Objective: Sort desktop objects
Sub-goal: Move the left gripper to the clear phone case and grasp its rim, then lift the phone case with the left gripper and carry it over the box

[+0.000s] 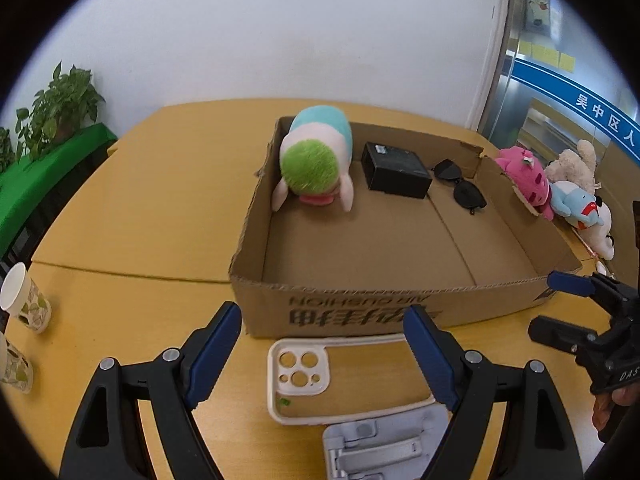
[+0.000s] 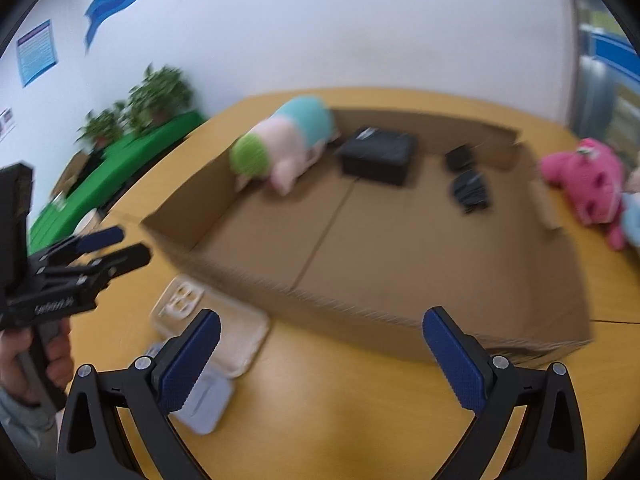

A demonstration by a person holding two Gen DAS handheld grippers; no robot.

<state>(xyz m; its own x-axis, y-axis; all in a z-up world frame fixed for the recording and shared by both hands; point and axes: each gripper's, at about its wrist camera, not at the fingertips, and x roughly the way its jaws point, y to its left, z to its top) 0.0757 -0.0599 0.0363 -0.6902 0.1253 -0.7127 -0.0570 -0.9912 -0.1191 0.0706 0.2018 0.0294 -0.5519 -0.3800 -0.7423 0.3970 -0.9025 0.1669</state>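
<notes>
- Left tool [image 1: 322, 354] spread wide, empty, straddling white phone case [image 1: 340, 376] on surface [image 1: 160, 208] beside cardboard box [image 1: 400, 312].
- Right tool [image 2: 322, 358] likewise spread, empty.
- Next, probably: lower, clamp case, lift into box.

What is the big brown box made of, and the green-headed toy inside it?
The big brown box looks like matte corrugated cardboard: its cut top rim shows a wavy, ragged edge. The green-headed toy looks like soft plush fabric, fuzzy on the head and smoother on its pink and blue body.

White phone case [image 1: 320, 376] — flat, beside cardboard box [image 1: 400, 312].
</notes>
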